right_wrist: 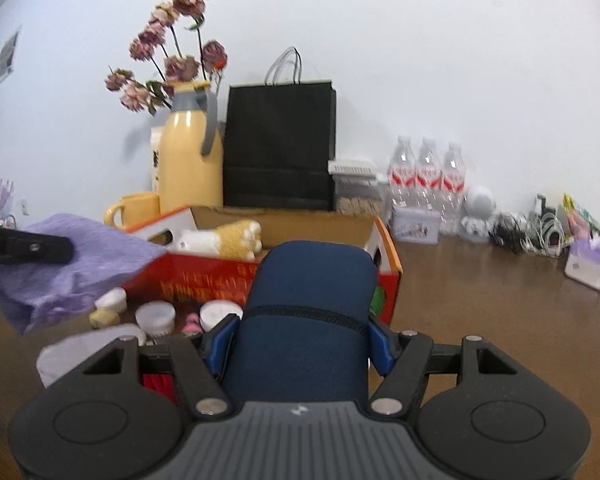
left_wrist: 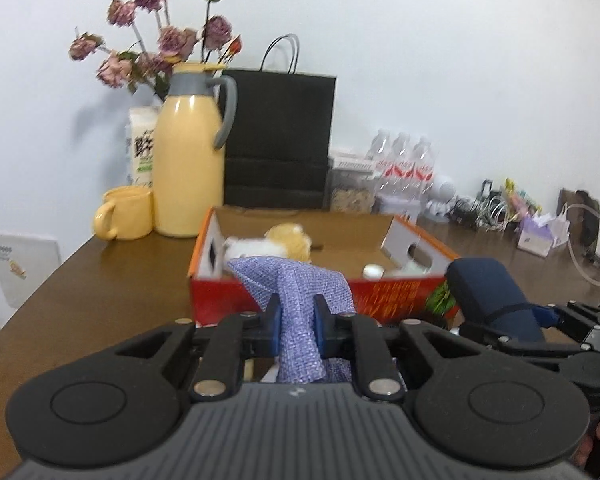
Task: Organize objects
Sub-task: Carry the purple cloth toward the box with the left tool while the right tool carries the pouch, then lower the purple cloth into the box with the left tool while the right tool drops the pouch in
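Left gripper [left_wrist: 296,318] is clamped on a purple knit cloth [left_wrist: 296,288], bunched and hanging off the desk [left_wrist: 100,276]. Right gripper [right_wrist: 300,344] squeezes a fat navy pouch [right_wrist: 308,304] that blocks a lot behind it. Small white-lidded jars [right_wrist: 156,316] sit blurry at the front of the red cardboard box [left_wrist: 228,300]; a plush toy [right_wrist: 224,240] lies inside, half hidden. Yellow thermos [left_wrist: 188,160] stands near the desk's far edge.

Both wrist views face the red box [left_wrist: 300,300] closely, side by side.
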Motion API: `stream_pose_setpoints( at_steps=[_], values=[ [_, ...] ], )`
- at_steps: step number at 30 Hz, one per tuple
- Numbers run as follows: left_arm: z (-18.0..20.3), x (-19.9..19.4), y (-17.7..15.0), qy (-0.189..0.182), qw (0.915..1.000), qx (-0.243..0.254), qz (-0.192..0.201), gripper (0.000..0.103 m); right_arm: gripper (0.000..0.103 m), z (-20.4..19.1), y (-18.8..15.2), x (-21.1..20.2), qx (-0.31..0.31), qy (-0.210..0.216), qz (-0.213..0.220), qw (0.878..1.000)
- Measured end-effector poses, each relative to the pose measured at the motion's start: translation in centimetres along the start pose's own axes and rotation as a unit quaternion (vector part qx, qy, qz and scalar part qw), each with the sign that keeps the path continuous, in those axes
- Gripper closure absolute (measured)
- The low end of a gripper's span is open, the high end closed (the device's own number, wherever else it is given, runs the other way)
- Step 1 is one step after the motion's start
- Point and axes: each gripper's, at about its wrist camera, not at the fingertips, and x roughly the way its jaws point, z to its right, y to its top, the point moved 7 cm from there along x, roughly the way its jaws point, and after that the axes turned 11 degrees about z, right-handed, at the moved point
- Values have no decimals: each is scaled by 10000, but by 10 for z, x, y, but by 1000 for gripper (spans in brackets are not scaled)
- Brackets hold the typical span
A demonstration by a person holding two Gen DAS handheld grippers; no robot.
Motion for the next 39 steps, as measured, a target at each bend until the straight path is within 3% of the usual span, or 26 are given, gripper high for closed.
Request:
stream_pose_setpoints(
  at_steps=[8, 17, 28, 32, 37, 39],
  values=[
    [15, 51, 36, -104, 9996, -170, 218, 87, 38, -2, 52, 35, 28, 220, 272, 9994],
    [24, 127, 57, -146, 9992, -312, 182, 87, 38, 8, 76, 120, 112, 144, 28, 9998],
    [29, 211, 27, -58, 9980, -548, -326, 87, 38, 41, 55, 201, 283, -81, -483, 9984],
    [30, 223, 10, -86, 9971, -460, -606, 87, 38, 50, 35, 217, 332, -97, -821, 9960],
    [27, 225, 5, -120, 9967, -456, -664, 87, 38, 50, 25, 221, 299, -95, -992, 9946],
    [28, 223, 5, -129, 9971, -376, -642, 81, 38, 48, 24, 220, 262, -76, -1012, 9945]
  ],
)
